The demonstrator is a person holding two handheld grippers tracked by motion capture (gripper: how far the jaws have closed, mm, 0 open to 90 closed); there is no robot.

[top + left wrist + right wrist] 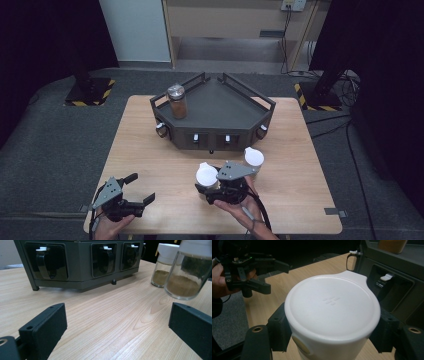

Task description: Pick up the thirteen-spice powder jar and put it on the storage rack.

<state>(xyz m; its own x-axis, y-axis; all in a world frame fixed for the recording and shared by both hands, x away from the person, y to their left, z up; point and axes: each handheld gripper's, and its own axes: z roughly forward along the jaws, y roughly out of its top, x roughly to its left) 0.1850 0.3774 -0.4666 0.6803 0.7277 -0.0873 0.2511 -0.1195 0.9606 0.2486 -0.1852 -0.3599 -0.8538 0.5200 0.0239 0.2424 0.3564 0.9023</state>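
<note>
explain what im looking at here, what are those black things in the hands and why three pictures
A person sits at a wooden table holding a hand tool in each hand: two-jawed tongs with a small camera on each. One picture comes from a fixed camera above the table; the other two ride on the tongs and look along their black jaws.

On the table stands a dark angular rack with a brown-filled jar with a metal lid on top. In front of it stands a white-lidded spice jar.

The right tongs are shut on a second white-lidded jar, jaws pressing its sides. In the left gripper view this jar hangs clear of the table, with brownish powder inside. The left tongs are open and hold nothing.
</note>
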